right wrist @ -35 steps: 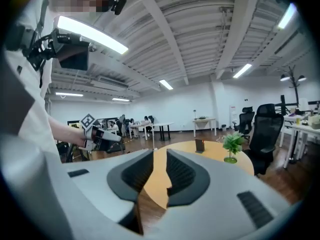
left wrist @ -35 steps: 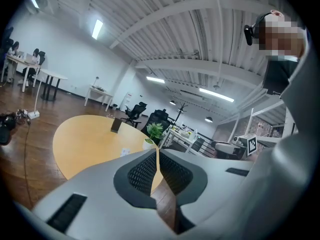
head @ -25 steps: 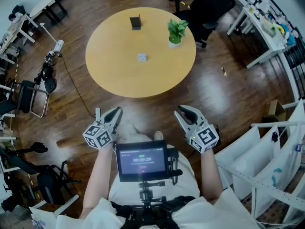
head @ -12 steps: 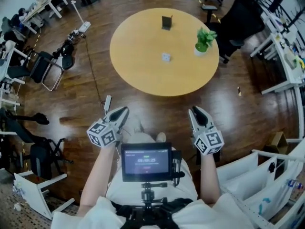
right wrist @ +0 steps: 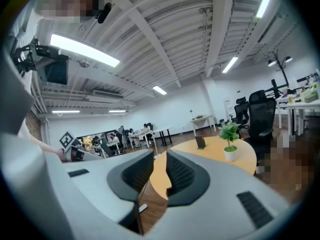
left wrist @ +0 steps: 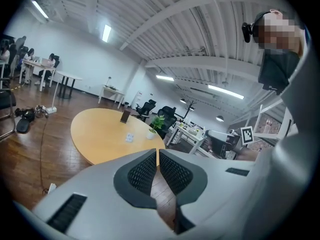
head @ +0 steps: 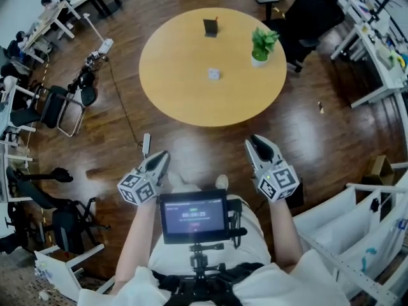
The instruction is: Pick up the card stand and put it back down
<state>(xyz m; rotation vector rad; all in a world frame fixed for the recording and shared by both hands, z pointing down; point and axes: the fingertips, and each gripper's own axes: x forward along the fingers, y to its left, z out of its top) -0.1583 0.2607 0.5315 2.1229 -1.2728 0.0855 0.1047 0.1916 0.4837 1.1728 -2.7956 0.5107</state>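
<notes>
On the far side of the round wooden table (head: 185,94), the card stand (head: 210,27) stands upright, a small dark object close to the table's far edge. It is untouched and well apart from both grippers. Near the table's middle lies a small white block (head: 214,74). A potted green plant (head: 261,45) stands toward the right edge, with a black office chair (head: 309,11) just behind it off the table.

The person stands short of the table on the dark wood floor (head: 331,126), with a small screen (head: 191,215) mounted at chest level. Both grippers are held out in front of the body over the floor, short of the table's near edge.

The left gripper (head: 164,153) points toward the table. Its jaws are drawn together, with only a sliver showing between the tips, and nothing between them.

The right gripper (head: 254,139) also points toward the table. Its jaws stand narrowly apart and empty; the table edge and floor show through the gap.

Desks and chairs line the room's edges.
</notes>
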